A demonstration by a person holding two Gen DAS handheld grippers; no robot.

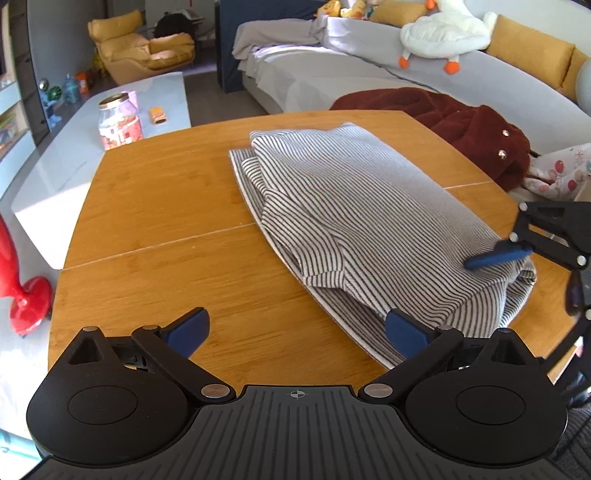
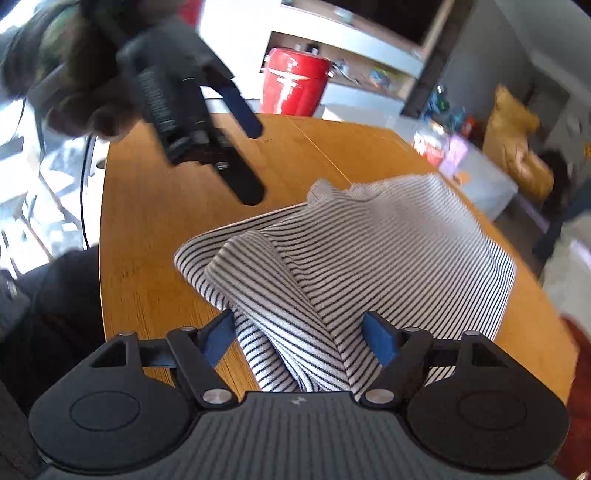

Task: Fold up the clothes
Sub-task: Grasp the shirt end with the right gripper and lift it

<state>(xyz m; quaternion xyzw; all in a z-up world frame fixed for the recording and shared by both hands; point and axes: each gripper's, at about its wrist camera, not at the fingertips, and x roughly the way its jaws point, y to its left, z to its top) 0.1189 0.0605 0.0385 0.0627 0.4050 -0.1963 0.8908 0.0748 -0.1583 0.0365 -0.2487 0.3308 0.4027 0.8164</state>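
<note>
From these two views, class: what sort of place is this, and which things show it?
Most likely a home living room. A grey sofa with yellow cushions and a plush goose, a yellow armchair, and a wooden table with a striped top all suggest it.

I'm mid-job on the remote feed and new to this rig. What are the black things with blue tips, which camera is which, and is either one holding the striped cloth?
Those are two hand-held grippers, each with two blue-padded fingers and a fisheye camera looking along them. The left wrist view shows the left gripper open over the wooden table, holding nothing; one pad sits at the edge of the striped garment. The right wrist view shows the right gripper open too, its pads on either side of a bunched fold, not pinching it. The garment lies partly folded on the table. Each gripper also appears in the other's view. Beyond are a maroon garment and a sofa.
</note>
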